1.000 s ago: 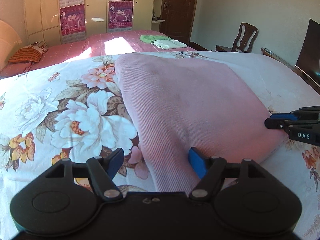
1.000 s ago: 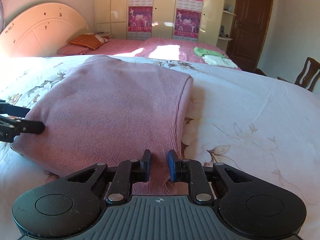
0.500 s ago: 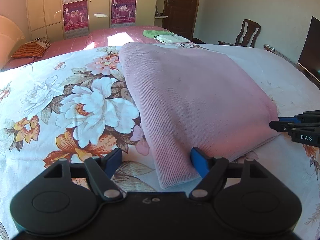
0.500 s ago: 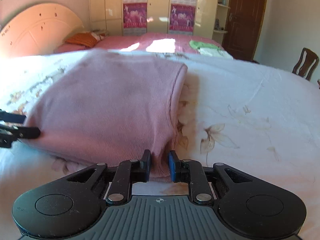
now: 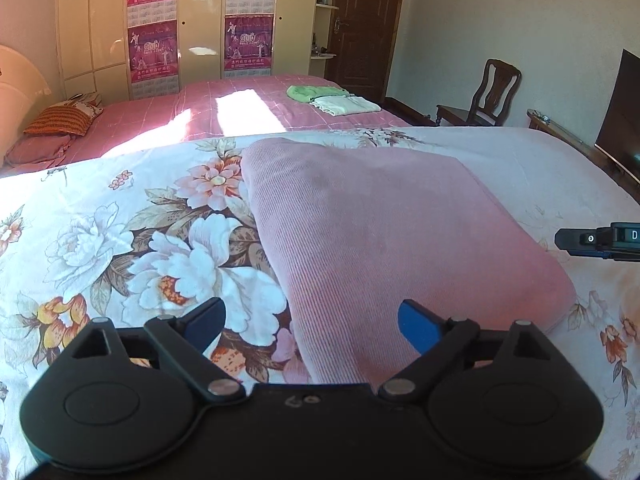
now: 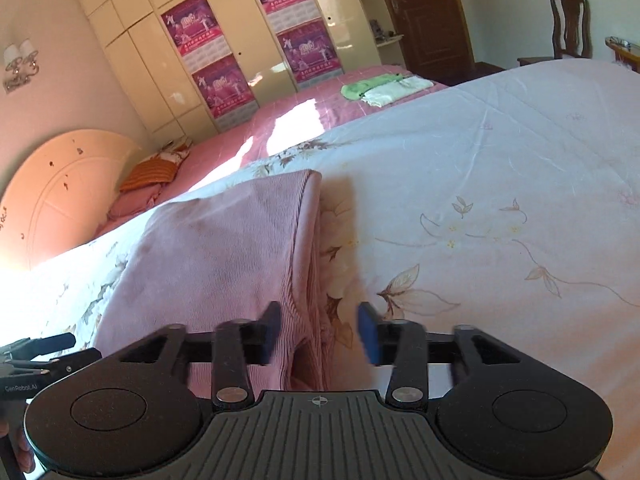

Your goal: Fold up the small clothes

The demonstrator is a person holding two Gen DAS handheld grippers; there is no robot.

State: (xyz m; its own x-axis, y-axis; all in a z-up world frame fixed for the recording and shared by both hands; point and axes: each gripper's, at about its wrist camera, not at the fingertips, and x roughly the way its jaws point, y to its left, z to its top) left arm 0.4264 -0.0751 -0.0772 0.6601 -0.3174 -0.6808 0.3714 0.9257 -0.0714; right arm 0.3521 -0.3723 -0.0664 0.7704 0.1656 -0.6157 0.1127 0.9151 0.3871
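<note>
A folded pink ribbed garment [image 5: 380, 232] lies flat on the floral bedspread [image 5: 120, 240]. My left gripper [image 5: 312, 324] hovers over its near left corner with the jaws wide and still opening. The cloth lies between the blue pads [image 5: 420, 328], and neither pad presses on it. In the right wrist view, the garment [image 6: 224, 248] shows its folded right edge running between the fingers of my right gripper [image 6: 320, 334]. Its jaws are opening and the pads stand off the cloth. Each gripper's tips show in the other view: the right gripper [image 5: 600, 240] and the left gripper [image 6: 48, 348].
A second bed with a pink cover [image 5: 240, 108] stands beyond, with folded green and white clothes [image 5: 332, 98] and an orange pillow [image 5: 60, 120] on it. A wooden chair [image 5: 492, 92], a dark screen [image 5: 620, 108] and a wardrobe with posters [image 5: 200, 20] line the room.
The right gripper's jaws have parted from the garment's edge, and it has rolled so its view is tilted. The left jaws have spread wider. The garment now rests flat.
</note>
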